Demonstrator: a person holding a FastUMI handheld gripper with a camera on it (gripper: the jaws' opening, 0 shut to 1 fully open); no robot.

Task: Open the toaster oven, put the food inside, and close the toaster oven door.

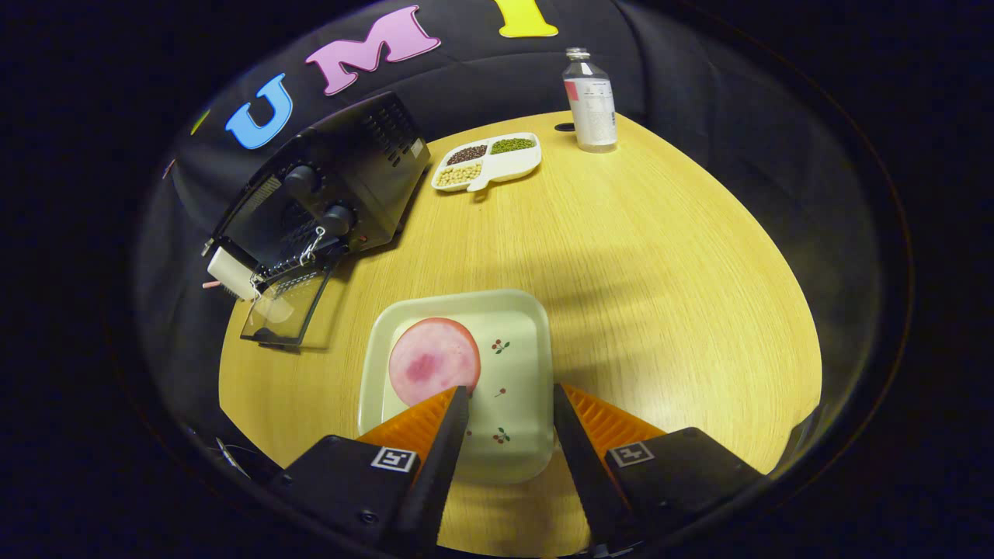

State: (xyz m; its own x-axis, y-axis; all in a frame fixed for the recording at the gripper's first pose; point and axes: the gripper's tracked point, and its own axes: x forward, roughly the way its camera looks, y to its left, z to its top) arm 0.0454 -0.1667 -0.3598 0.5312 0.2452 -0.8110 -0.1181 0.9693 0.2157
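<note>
A black toaster oven (342, 182) stands at the far left of the wooden table, its glass door (283, 310) folded down flat and open. A round pink slice of food (433, 361) lies on a pale square plate (520, 326) just ahead of my fingers. My gripper (510, 392) hovers above the plate's near part, open, with nothing between the orange fingers (423, 423). The left fingertip overlaps the slice's near edge in the view; I cannot tell whether it touches.
A white divided dish (528, 164) with dark, green and yellow beans sits beyond the plate, next to the oven. A clear bottle (590, 101) stands at the table's far edge. Bare tabletop (683, 272) spreads to the right.
</note>
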